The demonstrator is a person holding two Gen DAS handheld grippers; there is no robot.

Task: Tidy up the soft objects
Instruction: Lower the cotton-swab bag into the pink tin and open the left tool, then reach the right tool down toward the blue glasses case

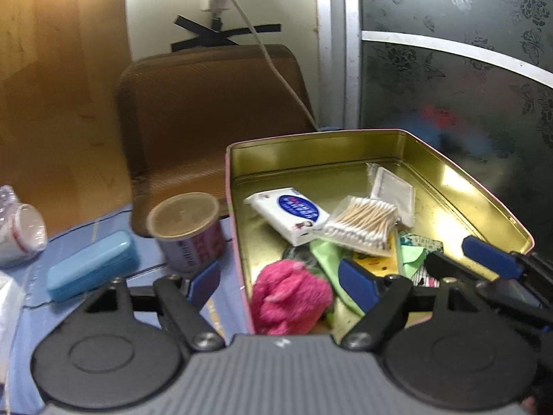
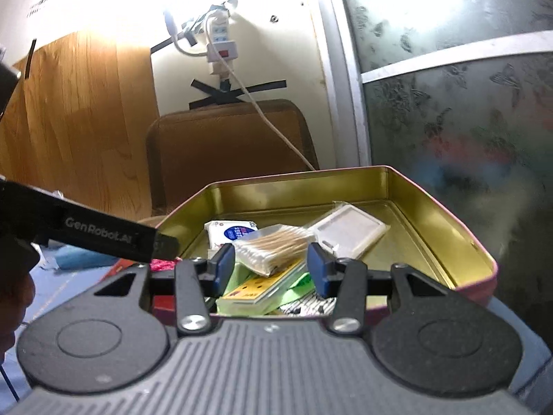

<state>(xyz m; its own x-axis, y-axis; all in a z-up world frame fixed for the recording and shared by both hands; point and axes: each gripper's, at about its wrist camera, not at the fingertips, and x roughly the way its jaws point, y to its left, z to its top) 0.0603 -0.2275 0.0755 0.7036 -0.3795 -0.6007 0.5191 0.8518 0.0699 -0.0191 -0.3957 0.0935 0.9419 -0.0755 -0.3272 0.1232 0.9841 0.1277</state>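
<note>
Two tools hang over an open tin (image 1: pixel 484 204) on a blue-covered surface (image 1: pixel 103 297). The left tool (image 1: pixel 280 282) stands wide with nothing gripped, one pad outside the tin wall and the other above a pink plush (image 1: pixel 287 297) lying in the tin's near corner. The right tool (image 2: pixel 271 268) is partly open and empty above a pack of cotton swabs (image 2: pixel 273 245), which rests on a yellow card (image 2: pixel 255 288) beside a tissue pack (image 1: pixel 287 212). A can (image 1: pixel 188 228) stands just left of the tin
</note>
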